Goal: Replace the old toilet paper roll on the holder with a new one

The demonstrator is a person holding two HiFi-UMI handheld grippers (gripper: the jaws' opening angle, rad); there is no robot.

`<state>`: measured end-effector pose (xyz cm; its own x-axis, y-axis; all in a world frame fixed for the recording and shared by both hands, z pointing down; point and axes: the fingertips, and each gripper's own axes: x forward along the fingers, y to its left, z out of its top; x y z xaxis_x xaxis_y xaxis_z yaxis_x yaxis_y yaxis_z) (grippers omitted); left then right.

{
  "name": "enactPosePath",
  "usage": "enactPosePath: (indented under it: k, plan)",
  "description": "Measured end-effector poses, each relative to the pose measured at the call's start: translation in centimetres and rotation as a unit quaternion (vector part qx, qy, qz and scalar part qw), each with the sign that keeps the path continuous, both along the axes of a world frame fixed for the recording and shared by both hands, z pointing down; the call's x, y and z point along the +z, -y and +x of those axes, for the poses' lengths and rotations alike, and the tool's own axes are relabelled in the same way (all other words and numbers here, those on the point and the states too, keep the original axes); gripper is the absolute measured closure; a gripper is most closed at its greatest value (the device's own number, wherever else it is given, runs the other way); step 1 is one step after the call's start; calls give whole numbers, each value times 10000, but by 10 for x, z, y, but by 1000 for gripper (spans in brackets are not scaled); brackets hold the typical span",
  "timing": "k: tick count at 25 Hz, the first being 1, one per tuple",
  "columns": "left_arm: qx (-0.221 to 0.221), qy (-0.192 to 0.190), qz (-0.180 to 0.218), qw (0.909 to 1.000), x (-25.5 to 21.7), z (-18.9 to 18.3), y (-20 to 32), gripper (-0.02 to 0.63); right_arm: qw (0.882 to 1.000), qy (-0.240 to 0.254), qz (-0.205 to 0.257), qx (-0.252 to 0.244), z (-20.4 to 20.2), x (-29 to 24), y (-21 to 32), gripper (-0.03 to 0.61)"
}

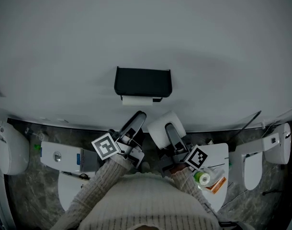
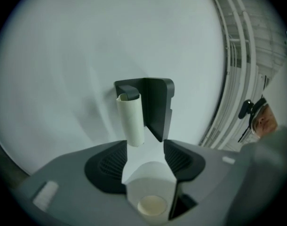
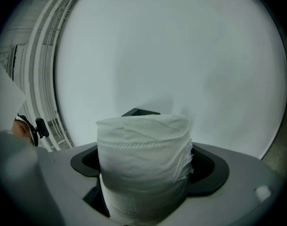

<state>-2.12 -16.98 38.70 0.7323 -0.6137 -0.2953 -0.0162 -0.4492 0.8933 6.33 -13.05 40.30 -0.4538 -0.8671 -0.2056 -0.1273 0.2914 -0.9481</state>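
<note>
Swap not yet made: the near-bare old roll [image 2: 131, 119] sits on the far-wall holder [image 1: 143, 82]. My left tool [image 2: 145, 146] gapes empty toward it, and my right tool [image 1: 170, 128] clamps the new roll [image 3: 143, 140].

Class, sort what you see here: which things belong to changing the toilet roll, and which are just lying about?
Belongs to the job:
- black holder on the wall
- cardboard tube on it
- new toilet roll, gripped by the right tongs
- left tongs, open

Just lying about:
- small green object
- orange packet
- toilet cistern
</note>
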Motion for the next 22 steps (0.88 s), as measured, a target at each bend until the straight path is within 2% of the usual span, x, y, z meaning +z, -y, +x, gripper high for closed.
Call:
enactPosePath:
  k: [5,10,22]
  plan:
    - [-55,-92,-194,9998,4,3,16,350,10000,13,-55,-36,-1,3,5,66]
    - [-428,-34,-269,9987,6,-2,38,323,9998,-113,-104,-124,-4,8,11,66]
    - [-869,-420,-332,9948,1,-11,61,326,9984,-433,-178,-315,-4,14,17,66]
